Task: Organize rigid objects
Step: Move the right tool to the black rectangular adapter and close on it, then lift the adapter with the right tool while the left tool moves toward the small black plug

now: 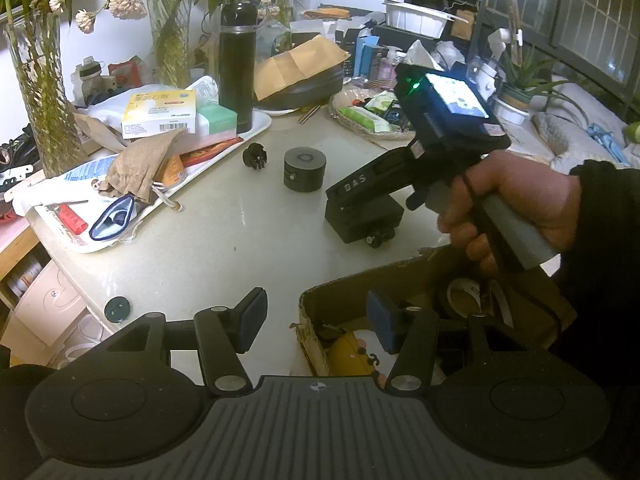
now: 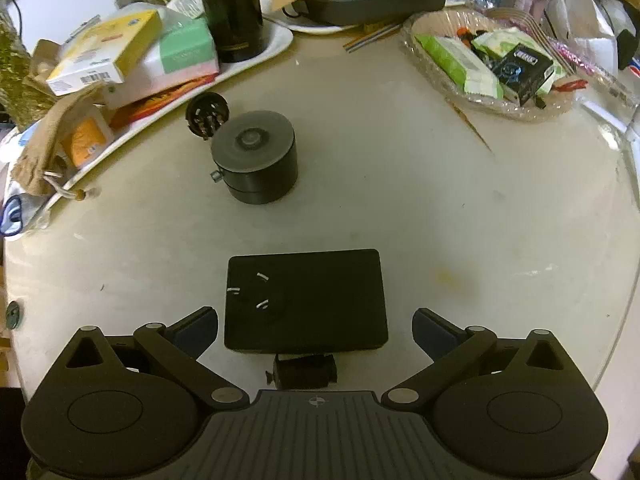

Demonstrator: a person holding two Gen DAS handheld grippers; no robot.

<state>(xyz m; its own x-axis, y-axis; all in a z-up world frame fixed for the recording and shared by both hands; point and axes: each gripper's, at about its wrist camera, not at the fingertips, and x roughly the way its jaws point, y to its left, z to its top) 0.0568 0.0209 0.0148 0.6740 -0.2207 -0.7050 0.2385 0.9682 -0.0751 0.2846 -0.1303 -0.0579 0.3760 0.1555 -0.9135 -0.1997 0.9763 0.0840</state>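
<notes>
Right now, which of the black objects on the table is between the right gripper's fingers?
The flat black rectangular box, not the black cylinder or small pronged plug.

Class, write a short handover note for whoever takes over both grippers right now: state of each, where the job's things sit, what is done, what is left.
Left gripper: jaws open, empty, at the near corner of the cardboard box.
Right gripper: jaws open, straddling the black rectangular block on the table, not yet gripping.
Also loose on the table: black cylinder, small pronged plug, dark round cap near the edge.
Done: the box already holds a tape roll and a yellow item.
Left: grip the block, box it, then the other three.
</notes>
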